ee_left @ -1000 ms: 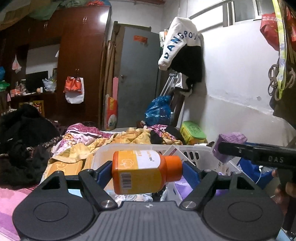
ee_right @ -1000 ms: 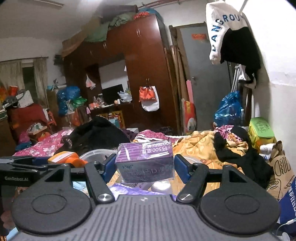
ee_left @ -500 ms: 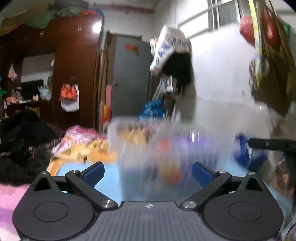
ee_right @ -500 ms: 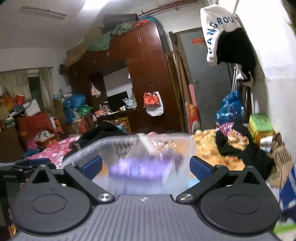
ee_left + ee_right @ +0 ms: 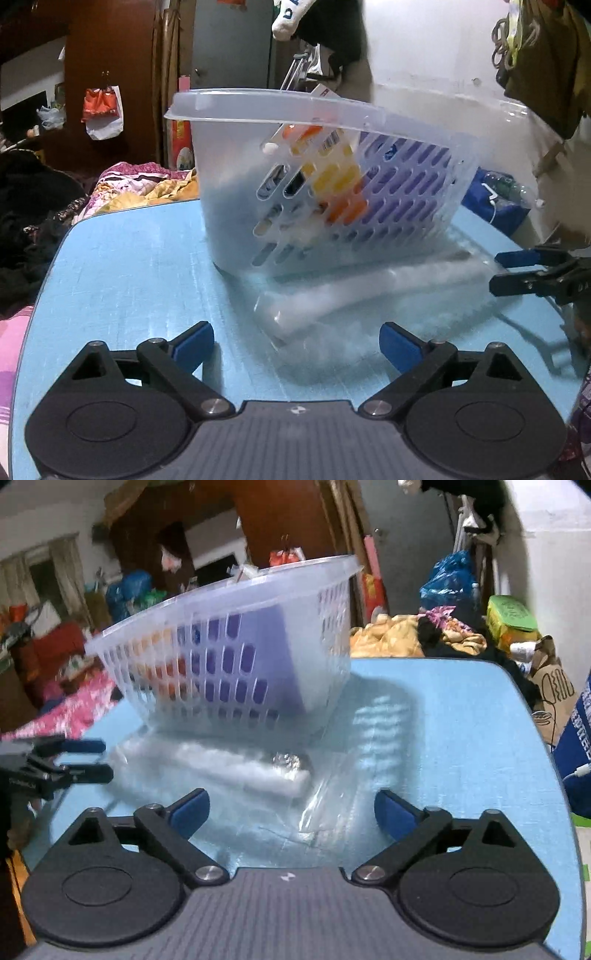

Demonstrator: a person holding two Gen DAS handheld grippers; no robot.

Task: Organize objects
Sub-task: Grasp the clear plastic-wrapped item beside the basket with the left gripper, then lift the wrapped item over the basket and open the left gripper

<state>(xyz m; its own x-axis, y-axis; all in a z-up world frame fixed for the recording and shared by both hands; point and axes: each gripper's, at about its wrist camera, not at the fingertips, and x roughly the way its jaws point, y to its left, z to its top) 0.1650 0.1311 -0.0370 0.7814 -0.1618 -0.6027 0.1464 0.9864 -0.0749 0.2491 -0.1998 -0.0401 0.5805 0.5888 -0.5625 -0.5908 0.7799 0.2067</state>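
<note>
A translucent white slotted basket [image 5: 229, 110] stands on the blue table [image 5: 129, 266] and also shows in the right wrist view [image 5: 221, 602]. Inside it lie the orange bottle [image 5: 332, 177] and the purple box [image 5: 269, 657]. A clear plastic bag with white contents [image 5: 332, 299] lies on the table in front of the basket; it also shows in the right wrist view [image 5: 240, 771]. My left gripper [image 5: 295, 343] is open and empty, low over the table. My right gripper [image 5: 291, 812] is open and empty, facing the bag.
The table's edges [image 5: 554, 775] lie close on both sides. A bed with heaped clothes [image 5: 122, 184] stands behind it. A dark wardrobe [image 5: 110, 55], a grey door and a white wall are beyond. Bags stand on the floor at right [image 5: 554, 686].
Both grippers let go: the orange bottle and the purple box dropped into the basket. Both grippers opened and came down low in front of the basket.
</note>
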